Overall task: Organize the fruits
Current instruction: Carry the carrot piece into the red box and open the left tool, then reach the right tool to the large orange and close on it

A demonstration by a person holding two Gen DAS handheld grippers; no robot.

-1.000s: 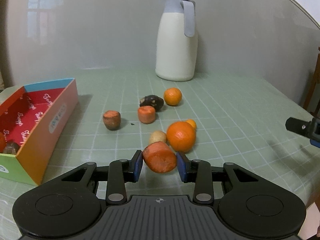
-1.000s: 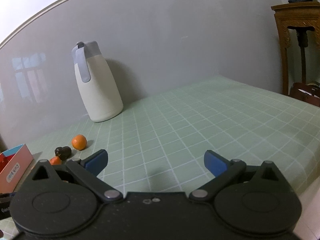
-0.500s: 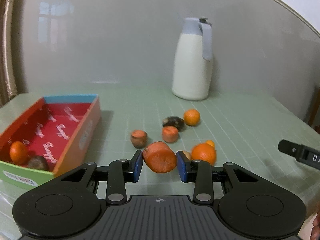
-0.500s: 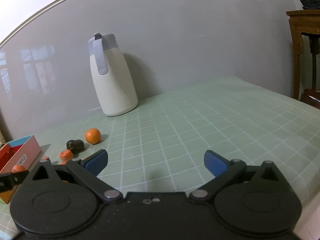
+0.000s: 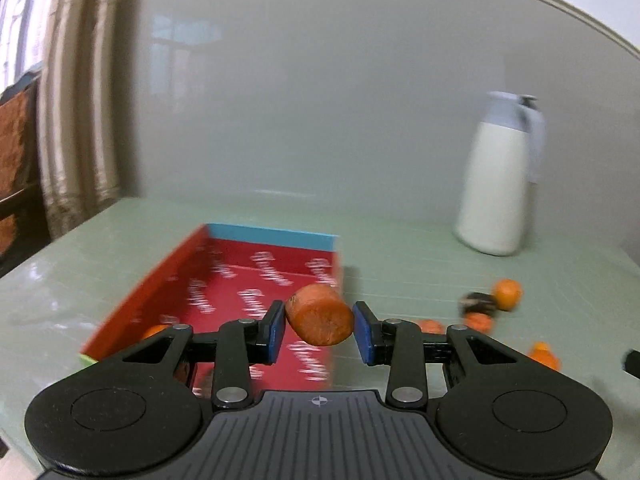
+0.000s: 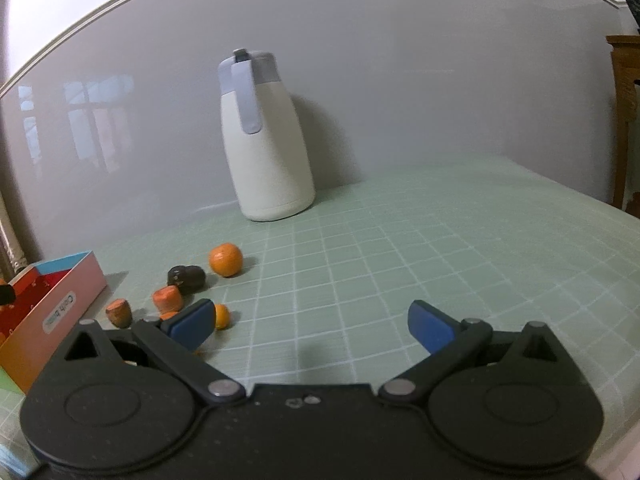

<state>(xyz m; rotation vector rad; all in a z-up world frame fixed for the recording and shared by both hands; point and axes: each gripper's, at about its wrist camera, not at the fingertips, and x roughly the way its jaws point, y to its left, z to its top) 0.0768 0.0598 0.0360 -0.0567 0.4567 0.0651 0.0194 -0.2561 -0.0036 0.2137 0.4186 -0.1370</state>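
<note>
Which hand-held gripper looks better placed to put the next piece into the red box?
The left hand-held gripper, probably. It already clamps an orange carrot chunk and points at the open red box. The right hand-held gripper is open, holds nothing, and sees the box only at its left edge.

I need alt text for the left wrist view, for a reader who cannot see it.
The left gripper holds a carrot piece above a red-lined box on a green table. Behind on the right stand a white jug and scattered fruits, blurred.
</note>
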